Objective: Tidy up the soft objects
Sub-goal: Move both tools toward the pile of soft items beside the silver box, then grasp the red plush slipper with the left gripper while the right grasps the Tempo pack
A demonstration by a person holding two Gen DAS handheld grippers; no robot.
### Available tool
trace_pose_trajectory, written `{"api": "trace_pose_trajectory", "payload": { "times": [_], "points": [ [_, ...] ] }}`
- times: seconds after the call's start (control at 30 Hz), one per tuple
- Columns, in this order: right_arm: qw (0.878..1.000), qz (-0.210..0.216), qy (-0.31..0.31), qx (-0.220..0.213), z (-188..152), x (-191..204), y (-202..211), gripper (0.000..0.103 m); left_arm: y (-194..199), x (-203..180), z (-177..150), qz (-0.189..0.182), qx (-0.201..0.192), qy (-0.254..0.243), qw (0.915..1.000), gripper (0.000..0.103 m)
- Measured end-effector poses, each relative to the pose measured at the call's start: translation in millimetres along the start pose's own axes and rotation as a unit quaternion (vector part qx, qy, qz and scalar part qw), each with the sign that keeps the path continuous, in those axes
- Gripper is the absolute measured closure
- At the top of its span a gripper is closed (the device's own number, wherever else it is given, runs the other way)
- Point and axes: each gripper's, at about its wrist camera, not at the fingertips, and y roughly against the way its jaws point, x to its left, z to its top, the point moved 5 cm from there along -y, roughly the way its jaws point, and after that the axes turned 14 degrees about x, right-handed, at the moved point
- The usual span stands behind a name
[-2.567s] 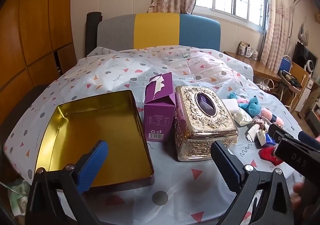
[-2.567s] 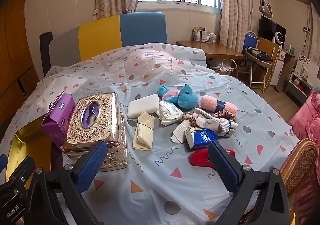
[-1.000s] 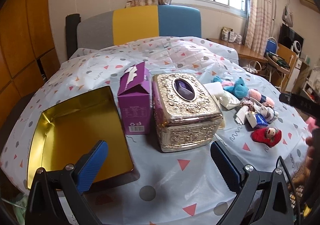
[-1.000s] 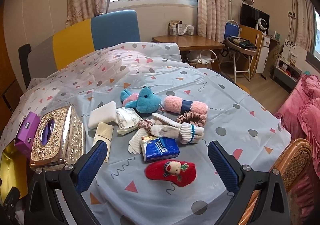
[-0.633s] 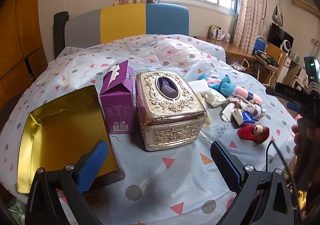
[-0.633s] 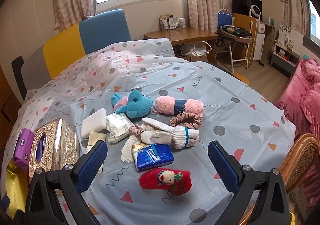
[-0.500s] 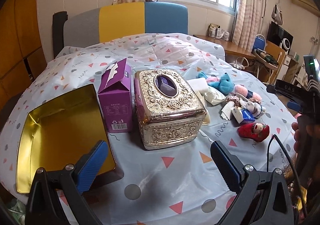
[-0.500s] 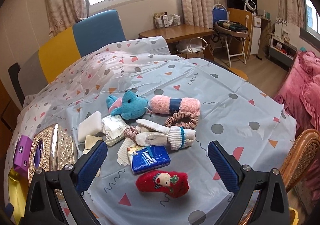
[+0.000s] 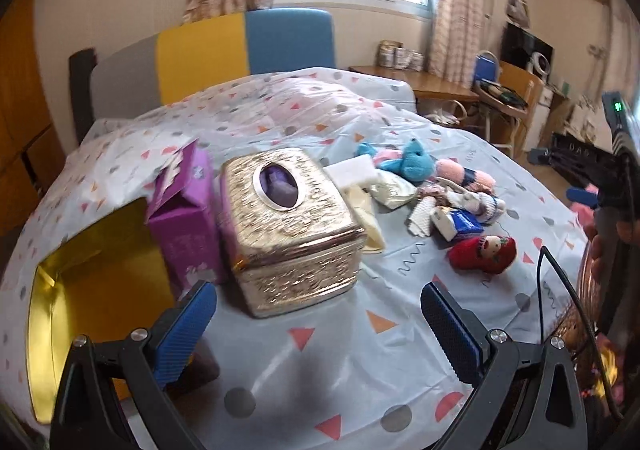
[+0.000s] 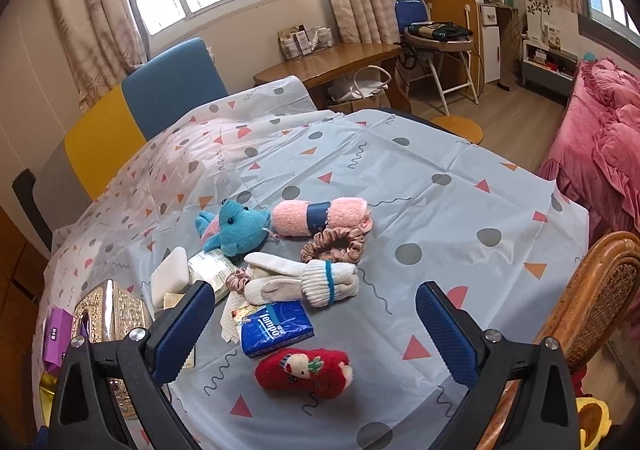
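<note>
We are at the approach step. Both the left gripper [image 9: 318,324] and right gripper [image 10: 310,324] are spread wide and empty. The red toy [image 10: 304,372] lies just below the right gripper; next, we lower and close on it.

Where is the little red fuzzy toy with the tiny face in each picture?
Left wrist view: the red fuzzy toy lies right of centre on the tablecloth, beyond the open left gripper.
Right wrist view: the toy lies low in the middle, between the fingers of the open right gripper.
Shared landmark: the blue tissue pack sits just behind it in both.
</note>
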Motion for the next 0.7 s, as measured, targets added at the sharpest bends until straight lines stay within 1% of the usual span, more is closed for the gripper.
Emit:
{"api": "trace_pose_trajectory", "payload": {
  "times": [0.2,0.27,0.33,0.43,0.47,0.5,0.63,0.7],
  "points": [
    [1.0,0.023,0.006,0.015,-2,-9,10,0.0,-15,-35,19,-0.028,0.014,-0.049,0.9983,0.0],
    [0.999,0.03,0.013,0.015,-2,-10,16,0.0,-26,-52,27,-0.042,0.025,-0.068,0.9965,0.001],
    [0.999,0.031,0.019,0.012,-2,-12,22,0.0,-40,-69,35,-0.066,0.037,-0.081,0.9939,0.004],
    [0.999,0.033,0.028,0.006,0,-13,29,0.0,-68,-95,44,-0.081,0.057,-0.104,0.9897,0.013],
    [0.999,0.034,0.029,0.006,1,-15,30,0.0,-79,-104,46,-0.084,0.068,-0.112,0.9878,0.02],
    [0.999,0.036,0.029,0.006,1,-16,30,0.0,-88,-112,47,-0.089,0.078,-0.12,0.9857,0.024],
    [0.999,0.044,0.026,0.016,2,-20,26,0.0,-116,-142,50,-0.12,0.099,-0.148,0.9767,0.027],
    [0.999,0.044,0.026,0.017,3,-22,24,0.0,-126,-156,51,-0.13,0.107,-0.153,0.9738,0.024]
  ]
}}
